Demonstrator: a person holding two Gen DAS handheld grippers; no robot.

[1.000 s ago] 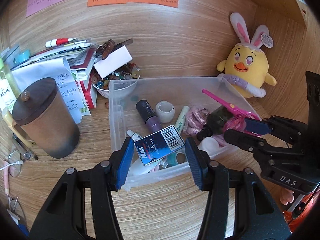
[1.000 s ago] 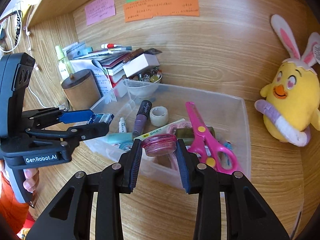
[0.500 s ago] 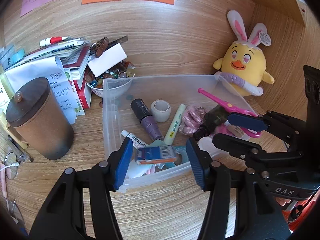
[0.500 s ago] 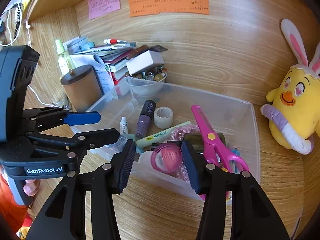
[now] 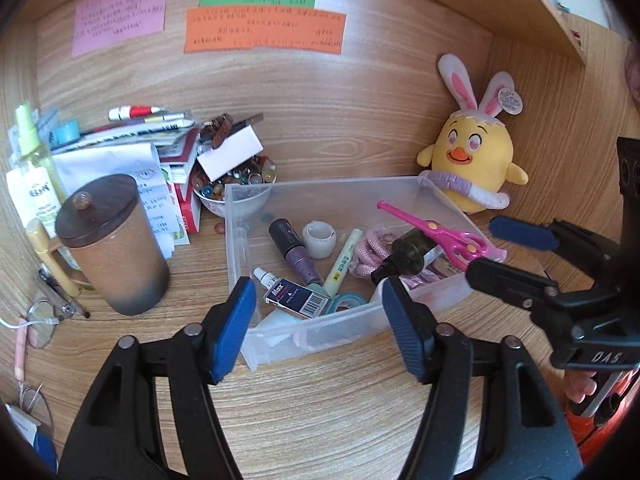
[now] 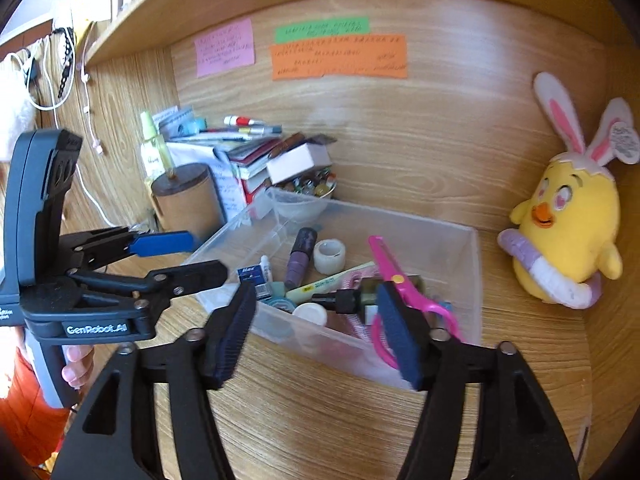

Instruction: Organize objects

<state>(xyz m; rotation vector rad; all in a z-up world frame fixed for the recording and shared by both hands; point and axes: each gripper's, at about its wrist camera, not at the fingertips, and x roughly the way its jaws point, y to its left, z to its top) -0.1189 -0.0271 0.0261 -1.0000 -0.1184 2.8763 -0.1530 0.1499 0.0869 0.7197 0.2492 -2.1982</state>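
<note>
Most of the sorting looks done: the clear bin (image 5: 240, 216) just ahead of both grippers already holds a heap of small things, while a pile of loose items stands beyond it to the left, so some work may remain.

The left gripper (image 5: 318, 320) has its jaws opening, with nothing between them; the near edge of the bin shows in the gap below. The blue staple box (image 5: 298, 298) lies inside the bin just past its fingertips, on a teal tape roll (image 5: 348, 300). The right gripper (image 6: 316, 332) is likewise opening and empty, hovering at the bin's near wall.

In the bin, from the left gripper's view: a purple tube (image 5: 296, 254) ahead, a white tape roll (image 5: 318, 238) beyond it, a pale marker (image 5: 342, 260), a pink cord (image 5: 368, 248), a dark bottle (image 5: 408, 254) and pink scissors (image 5: 436, 232) ahead to the right.

Outside it, ahead left, a bowl of beads (image 5: 230, 184) touches the bin's far corner, beside stacked books and papers (image 5: 160, 148) and a lidded brown cup (image 5: 112, 244). A plush chick (image 5: 472, 164) sits ahead right.
</note>
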